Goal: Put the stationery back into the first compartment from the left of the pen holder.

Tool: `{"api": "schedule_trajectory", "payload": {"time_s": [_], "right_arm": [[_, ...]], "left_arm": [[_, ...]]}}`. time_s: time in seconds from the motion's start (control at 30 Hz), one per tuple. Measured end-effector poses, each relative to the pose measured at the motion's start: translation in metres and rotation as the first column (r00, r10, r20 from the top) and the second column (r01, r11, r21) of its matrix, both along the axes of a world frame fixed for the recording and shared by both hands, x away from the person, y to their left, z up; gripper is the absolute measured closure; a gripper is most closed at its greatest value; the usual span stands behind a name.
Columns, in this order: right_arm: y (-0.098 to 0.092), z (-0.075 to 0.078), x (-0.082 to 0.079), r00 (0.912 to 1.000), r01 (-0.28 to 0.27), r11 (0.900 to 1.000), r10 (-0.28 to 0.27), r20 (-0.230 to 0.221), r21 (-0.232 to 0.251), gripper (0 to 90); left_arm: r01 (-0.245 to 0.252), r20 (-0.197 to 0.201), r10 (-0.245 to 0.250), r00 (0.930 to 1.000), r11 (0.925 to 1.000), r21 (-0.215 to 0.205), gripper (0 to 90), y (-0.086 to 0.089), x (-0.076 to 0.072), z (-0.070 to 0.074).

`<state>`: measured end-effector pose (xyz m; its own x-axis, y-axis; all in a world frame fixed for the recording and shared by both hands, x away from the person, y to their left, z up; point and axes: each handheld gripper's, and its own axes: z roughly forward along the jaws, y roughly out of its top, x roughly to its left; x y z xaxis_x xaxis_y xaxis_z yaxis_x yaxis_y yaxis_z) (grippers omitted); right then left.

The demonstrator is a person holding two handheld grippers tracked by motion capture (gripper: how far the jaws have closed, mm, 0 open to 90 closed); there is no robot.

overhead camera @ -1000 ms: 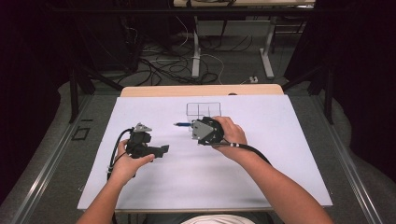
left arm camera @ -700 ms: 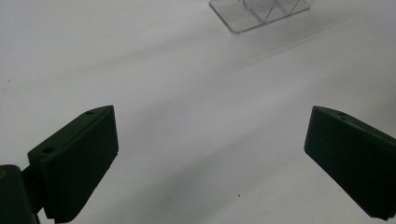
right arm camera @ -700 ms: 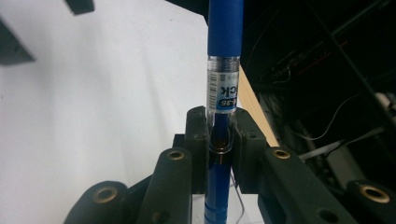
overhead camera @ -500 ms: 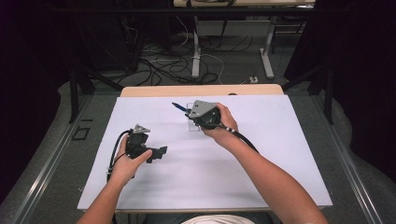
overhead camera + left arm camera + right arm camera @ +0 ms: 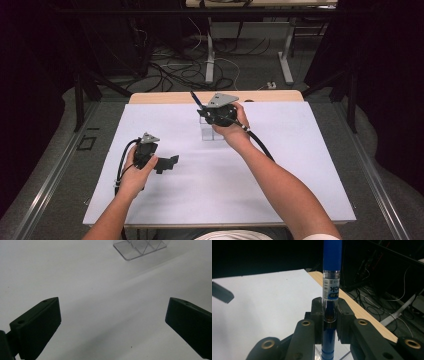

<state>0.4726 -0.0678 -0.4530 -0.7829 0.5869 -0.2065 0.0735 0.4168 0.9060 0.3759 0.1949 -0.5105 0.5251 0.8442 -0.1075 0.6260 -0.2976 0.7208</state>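
The right gripper view shows the right gripper (image 5: pixel 329 315) clenched on a blue pen (image 5: pixel 332 267), apparently above the clear organiser (image 5: pixel 211 131). The left gripper (image 5: pixel 112 325) rests low at near left, jaws spread and holding nothing.

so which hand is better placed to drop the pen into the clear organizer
Right. The right gripper already clamps the blue pen just above the clear organizer; the left gripper sits open and apart on the table.

Pen (image 5: pixel 332 270): glossy blue and clear plastic, printed label. Compartment box (image 5: pixel 140 248): clear, smooth plastic, upper right of frame. Desk (image 5: pixel 300 165): matt white sheet over a wood-look edge; tool fingers (image 5: pixel 37 327) matt black plastic.
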Motion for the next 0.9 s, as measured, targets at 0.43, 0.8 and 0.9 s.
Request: {"api": "schedule_trajectory", "payload": {"time_s": [0.43, 0.8, 0.9], "right_arm": [[0.008, -0.006, 0.013, 0.9981, 0.053, 0.992, -0.05, -0.035, 0.111, 78.4], [0.011, -0.016, 0.024, 0.9946, 0.098, 0.99, -0.094, -0.044, 0.099, 79.1], [0.011, -0.02, 0.025, 0.9937, 0.105, 0.989, -0.1, -0.051, 0.1, 78.6]], "left_arm": [[0.012, -0.005, -0.012, 0.9999, 0.9999, 0.004, 0.3, -0.001, 0.0, -0.001], [0.013, -0.012, -0.013, 0.9998, 0.9999, 0.009, 0.3, -0.001, 0.0, 0.0], [0.016, -0.011, -0.016, 0.9998, 0.9998, 0.012, 0.3, 0.0, 0.0, -0.001]]}}
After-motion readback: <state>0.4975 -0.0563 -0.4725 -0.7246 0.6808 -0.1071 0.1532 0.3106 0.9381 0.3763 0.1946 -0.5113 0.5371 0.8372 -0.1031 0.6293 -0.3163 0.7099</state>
